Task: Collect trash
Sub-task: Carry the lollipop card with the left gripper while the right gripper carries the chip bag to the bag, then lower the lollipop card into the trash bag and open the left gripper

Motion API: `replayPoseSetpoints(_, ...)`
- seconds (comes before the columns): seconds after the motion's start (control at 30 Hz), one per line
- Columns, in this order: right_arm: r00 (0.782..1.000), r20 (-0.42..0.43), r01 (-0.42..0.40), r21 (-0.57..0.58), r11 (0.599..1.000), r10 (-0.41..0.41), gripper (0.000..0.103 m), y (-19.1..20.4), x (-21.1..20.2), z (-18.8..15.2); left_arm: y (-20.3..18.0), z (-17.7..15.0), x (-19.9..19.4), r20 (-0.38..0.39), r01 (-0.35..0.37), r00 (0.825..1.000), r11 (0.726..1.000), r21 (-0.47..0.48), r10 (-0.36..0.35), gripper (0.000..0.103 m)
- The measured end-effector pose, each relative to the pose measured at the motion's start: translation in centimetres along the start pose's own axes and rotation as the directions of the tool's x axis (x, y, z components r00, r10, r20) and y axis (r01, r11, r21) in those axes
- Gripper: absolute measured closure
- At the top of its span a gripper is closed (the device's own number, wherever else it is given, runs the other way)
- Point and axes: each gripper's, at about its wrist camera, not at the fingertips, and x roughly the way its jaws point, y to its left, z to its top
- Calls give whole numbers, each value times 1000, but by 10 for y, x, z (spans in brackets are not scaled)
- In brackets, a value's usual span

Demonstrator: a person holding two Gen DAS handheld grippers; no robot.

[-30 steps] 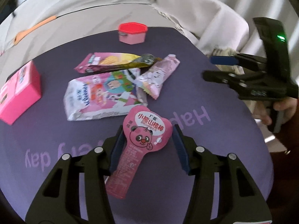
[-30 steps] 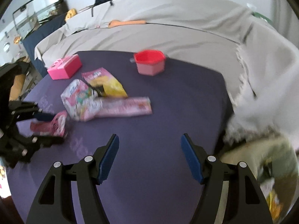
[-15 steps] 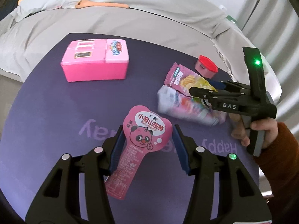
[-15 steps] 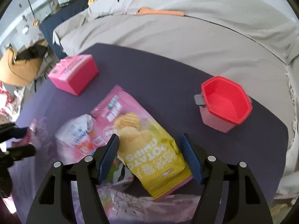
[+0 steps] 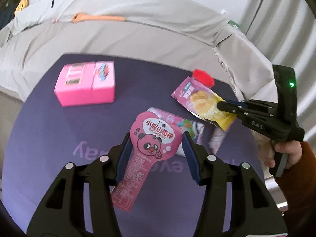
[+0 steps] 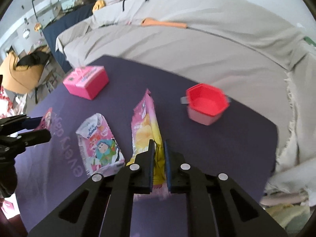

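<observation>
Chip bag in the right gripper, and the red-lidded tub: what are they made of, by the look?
Chip bag: thin printed plastic film, glossy; it creases where the right gripper pinches it, and its end seal is crimped. Red-lidded tub: looks like rigid moulded plastic, smooth red hexagonal lid on a paler pink body; blur leaves the finish open.

black grippers [image 5: 156, 148], blue pads [image 5: 123, 154], rust sleeve [image 5: 302, 179]

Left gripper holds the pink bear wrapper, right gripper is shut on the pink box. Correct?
Not the pink box, which sits untouched. The right wrist view shows the right gripper shut on the potato chips bag. The left gripper does hold the pink bear wrapper.
</observation>
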Motion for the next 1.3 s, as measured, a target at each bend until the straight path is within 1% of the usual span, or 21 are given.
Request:
replayPoseSetpoints(0.07, 1000, 26, 2, 11, 1000, -2, 92, -5, -16, -2, -12, 6, -7, 27, -3, 1000, 1000, 25, 2, 54)
replayPoseSetpoints(0.17, 997, 67, 28, 22, 999, -29, 92, -12, -41, -5, -28, 14, -17, 60, -2, 998, 999, 54, -2, 54)
replayPoseSetpoints(0.33, 987, 138, 75, 46, 996, -81, 92, -27, -83, -14, -69, 26, -37, 121, 7, 992, 993, 120, -22, 54)
replayPoseSetpoints(0.47, 972, 189, 128, 60, 990, -137, 92, -42, -123, -30, -107, 33, -49, 153, 28, 987, 984, 176, -56, 54)
replayPoseSetpoints(0.57, 957, 222, 171, 76, 982, -184, 92, -53, -152, -46, -141, 37, -55, 173, 49, 981, 974, 223, -89, 54)
replayPoseSetpoints(0.63, 943, 244, 208, 95, 974, -225, 92, -64, -174, -59, -167, 39, -58, 183, 65, 976, 964, 260, -115, 54)
replayPoseSetpoints(0.7, 934, 256, 227, 120, 967, -251, 92, -75, -191, -71, -191, 38, -61, 185, 80, 973, 952, 295, -140, 54)
replayPoseSetpoints(0.87, 909, 275, 267, 195, 944, -313, 92, -109, -229, -107, -251, 32, -63, 173, 125, 964, 921, 370, -200, 54)
replayPoseSetpoints(0.97, 896, 276, 283, 243, 928, -346, 92, -130, -248, -132, -279, 26, -58, 151, 142, 964, 902, 408, -221, 54)
replayPoseSetpoints(1.07, 884, 265, 305, 296, 905, -385, 92, -152, -264, -162, -310, 18, -46, 109, 181, 961, 880, 440, -253, 54)
replayPoseSetpoints(1.2, 872, 254, 313, 365, 877, -418, 92, -176, -280, -196, -341, 11, -29, 50, 235, 957, 861, 450, -287, 54)
replayPoseSetpoints(1.3, 863, 244, 326, 400, 857, -442, 92, -188, -288, -215, -359, 3, -17, 17, 279, 947, 845, 455, -322, 54)
